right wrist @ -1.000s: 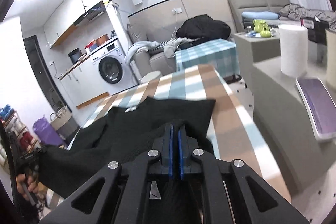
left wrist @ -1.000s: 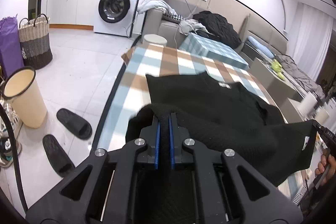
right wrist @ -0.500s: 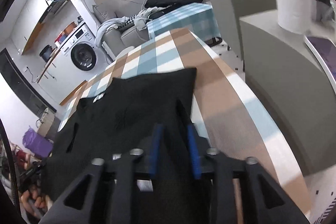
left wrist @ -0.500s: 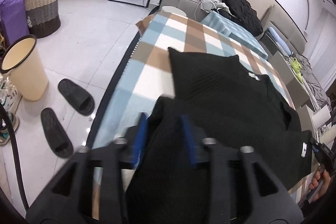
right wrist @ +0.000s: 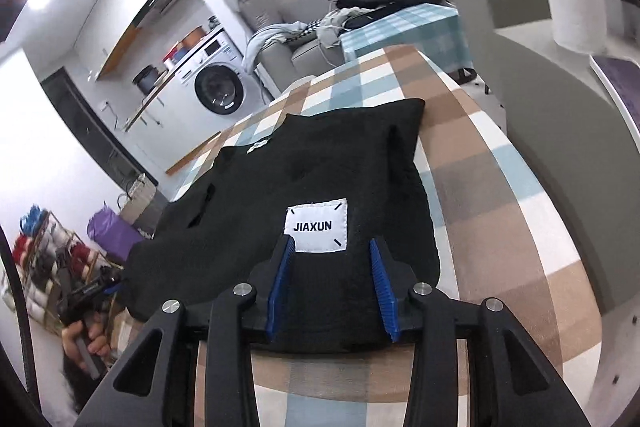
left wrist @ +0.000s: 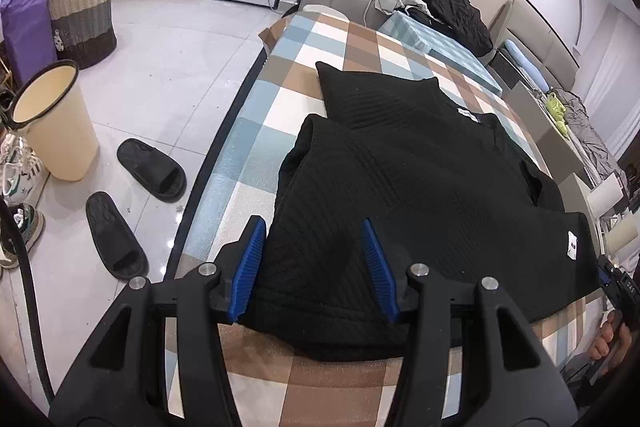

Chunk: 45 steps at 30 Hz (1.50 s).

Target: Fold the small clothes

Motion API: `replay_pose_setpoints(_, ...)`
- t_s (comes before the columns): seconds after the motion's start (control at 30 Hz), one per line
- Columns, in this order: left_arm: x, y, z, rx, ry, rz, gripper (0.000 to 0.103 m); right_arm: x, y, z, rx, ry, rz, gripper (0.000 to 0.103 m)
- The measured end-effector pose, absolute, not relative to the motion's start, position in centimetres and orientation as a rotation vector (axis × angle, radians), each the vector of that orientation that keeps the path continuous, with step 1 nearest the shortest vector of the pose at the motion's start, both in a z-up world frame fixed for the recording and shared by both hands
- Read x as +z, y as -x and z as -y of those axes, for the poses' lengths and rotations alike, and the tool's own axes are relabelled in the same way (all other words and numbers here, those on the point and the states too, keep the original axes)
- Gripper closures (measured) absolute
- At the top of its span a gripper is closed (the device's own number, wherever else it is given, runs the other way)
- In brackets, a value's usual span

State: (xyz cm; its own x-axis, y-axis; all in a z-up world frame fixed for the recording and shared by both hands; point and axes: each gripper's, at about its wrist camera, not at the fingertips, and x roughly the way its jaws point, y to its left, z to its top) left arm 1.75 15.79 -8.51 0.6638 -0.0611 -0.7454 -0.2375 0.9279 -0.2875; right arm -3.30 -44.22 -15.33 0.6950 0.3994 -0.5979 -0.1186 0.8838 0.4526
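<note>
Black knit top [left wrist: 420, 195], folded on the checked cloth [left wrist: 320, 39], is released: left gripper [left wrist: 316, 247] and right gripper [right wrist: 332, 267], clamped earlier, are opening; pad contact seems absent.

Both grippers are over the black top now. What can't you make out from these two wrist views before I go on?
- Black top, near hem: left wrist view, hidden behind the left gripper, whose jaws are opening.
- Same hem under the JIAXUN label: right wrist view, covered by the right gripper, also opening.
- Neck tag print: too small.
- Checked cloth under the top: covered.
</note>
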Motion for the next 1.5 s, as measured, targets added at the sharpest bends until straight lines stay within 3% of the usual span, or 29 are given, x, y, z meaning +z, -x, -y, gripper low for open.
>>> replay_pose_setpoints(1.5, -8.6, -0.3, -14.3, 0.061, 0.32, -0.842, 0.055, -17.1, 2.6, 44.0, 0.264, -0.388, -0.816, 0.062)
